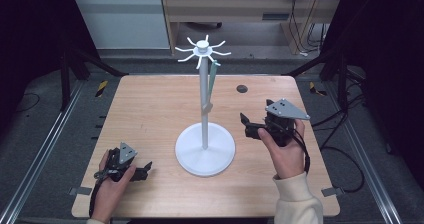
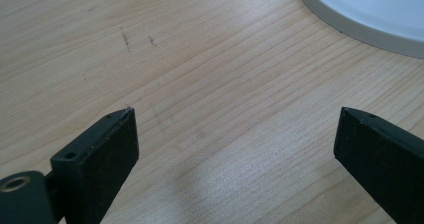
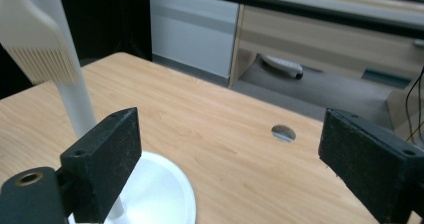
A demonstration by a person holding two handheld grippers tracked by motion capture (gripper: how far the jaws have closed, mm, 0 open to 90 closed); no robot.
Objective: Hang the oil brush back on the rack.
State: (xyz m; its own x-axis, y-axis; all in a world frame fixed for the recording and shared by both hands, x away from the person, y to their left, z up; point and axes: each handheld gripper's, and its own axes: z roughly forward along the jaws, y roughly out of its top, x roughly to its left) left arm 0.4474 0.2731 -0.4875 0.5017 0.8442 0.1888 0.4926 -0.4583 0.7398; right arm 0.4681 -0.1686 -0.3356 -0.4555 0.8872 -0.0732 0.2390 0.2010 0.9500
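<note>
White hook stand (image 1: 204, 109): pole stood upright on worktop (image 1: 150, 109). Your left gripper (image 1: 142, 171) and right gripper (image 1: 243, 120): fingers apart, empty.

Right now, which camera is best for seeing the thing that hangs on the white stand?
The high view is best: it shows the whole hanging utensil, from a hook at the top of the white stand down along the pole. The right gripper view shows just its ribbed pale head, close and blurry. The left gripper view catches the edge of the stand's base.
</note>
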